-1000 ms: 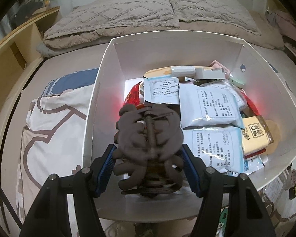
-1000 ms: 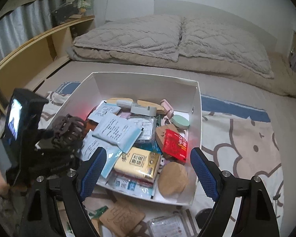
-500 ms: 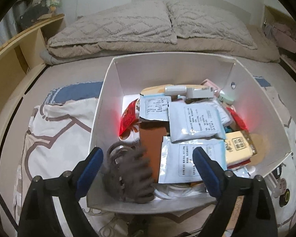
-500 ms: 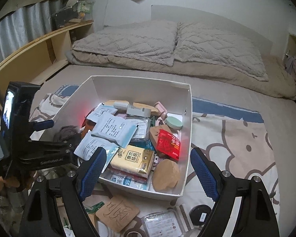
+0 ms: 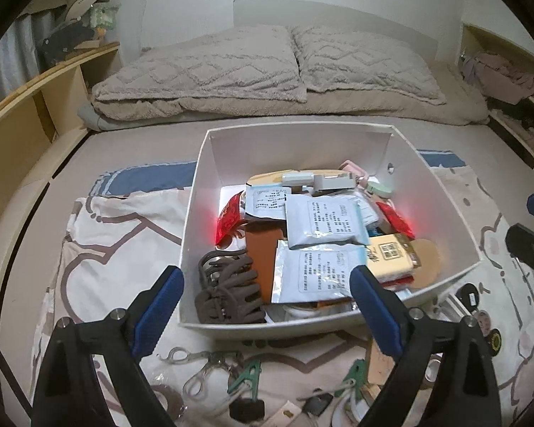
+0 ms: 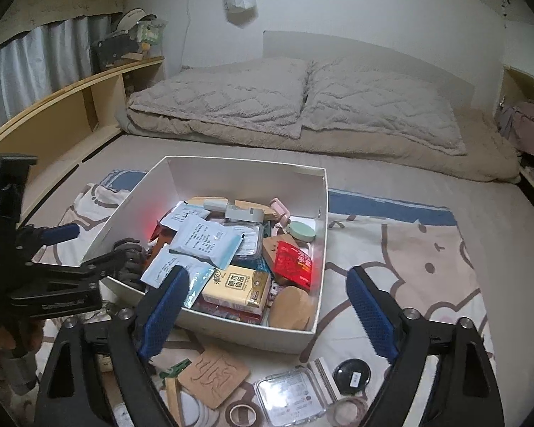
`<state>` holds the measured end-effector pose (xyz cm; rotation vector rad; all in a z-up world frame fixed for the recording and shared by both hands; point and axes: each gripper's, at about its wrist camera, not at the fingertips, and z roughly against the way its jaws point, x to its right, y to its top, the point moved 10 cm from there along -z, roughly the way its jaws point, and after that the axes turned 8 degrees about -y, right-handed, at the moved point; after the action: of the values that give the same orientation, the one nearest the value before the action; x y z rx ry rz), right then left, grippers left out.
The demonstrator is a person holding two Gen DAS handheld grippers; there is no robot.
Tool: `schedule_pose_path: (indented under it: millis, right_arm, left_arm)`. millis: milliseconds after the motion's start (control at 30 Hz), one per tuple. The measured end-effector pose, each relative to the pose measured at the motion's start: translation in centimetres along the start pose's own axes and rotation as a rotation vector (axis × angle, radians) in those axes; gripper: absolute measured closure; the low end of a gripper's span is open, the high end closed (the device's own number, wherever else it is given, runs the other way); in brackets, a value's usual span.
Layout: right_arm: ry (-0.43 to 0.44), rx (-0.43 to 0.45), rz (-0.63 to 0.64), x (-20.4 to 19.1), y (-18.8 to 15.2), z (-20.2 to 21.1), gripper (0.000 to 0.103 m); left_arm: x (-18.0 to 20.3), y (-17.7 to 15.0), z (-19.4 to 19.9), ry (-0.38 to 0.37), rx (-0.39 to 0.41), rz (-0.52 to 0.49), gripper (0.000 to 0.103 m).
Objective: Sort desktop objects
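— Left gripper (image 5: 265,291): what state is it in?

— Its jaws are opening, blue pads spread wide at the bottom of the left wrist view. Nothing sits between them; they frame the near edge of the white box (image 5: 441,192).

— And the hair claw?

— The claw (image 5: 228,290) lies free in the box's near left corner, lower centre of that frame. It is dark brown and matte, with long curved teeth that interlock, and it rests on its side against the left wall, just beside a rust-brown card (image 5: 263,259).

— Right gripper?

— The right gripper (image 6: 267,306) is also opening, with nothing in its grasp. In its view the box sits mid-frame, and the left tool crosses the left edge, partly hiding the claw (image 6: 126,252).

— What else is in the box?

— White sachets (image 5: 324,224) with printed text are stacked in the middle, a yellow tissue pack (image 6: 236,286) sits near the front, a red packet (image 6: 293,261) to the right, and a mint round tin (image 6: 302,231) toward the back.

— Outside it?

— On the patterned sheet along the bottom of the right view lie a brown carved coaster (image 6: 213,373), a clear case (image 6: 292,398), a black disc (image 6: 352,372) and tape rolls (image 6: 244,412). In the left view, green clips (image 5: 247,379) and a metal curler (image 5: 203,370) lie on the sheet at the bottom.
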<state>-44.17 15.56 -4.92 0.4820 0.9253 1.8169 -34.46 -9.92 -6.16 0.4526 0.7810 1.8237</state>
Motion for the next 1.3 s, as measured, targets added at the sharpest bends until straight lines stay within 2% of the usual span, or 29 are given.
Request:
schedule_pose_path:
  millis: [67, 133, 200, 233, 700, 1300]
  right_arm:
    - [-0.008, 0.022, -0.006, 0.1, 0.2, 0.9, 0.010]
    - [-0.014, 0.049, -0.004, 0.2, 0.4, 1.9, 0.009]
    - [-0.025, 0.079, 0.004, 0.1, 0.6, 3.0, 0.001]
    - [-0.032, 0.094, 0.009, 0.1, 0.7, 3.5, 0.000]
    - [-0.034, 0.180, 0.020, -0.2, 0.3, 10.3, 0.000]
    - [-0.021, 0.207, 0.031, -1.7, -3.1, 16.2, 0.000]
  left_arm:
    - [0.3, -0.1, 1.0, -0.014, 0.014, -0.003, 0.003]
    - [0.6, -0.3, 2.1, -0.018, 0.030, -0.007, 0.003]
    - [1.0, -0.5, 3.2, -0.025, 0.040, -0.007, 0.003]
    - [1.1, -0.5, 3.6, -0.027, 0.046, -0.007, 0.003]
    - [3.8, -0.5, 13.0, -0.077, 0.185, -0.017, 0.000]
    - [5.2, -5.4, 19.9, -0.092, 0.208, -0.075, 0.000]
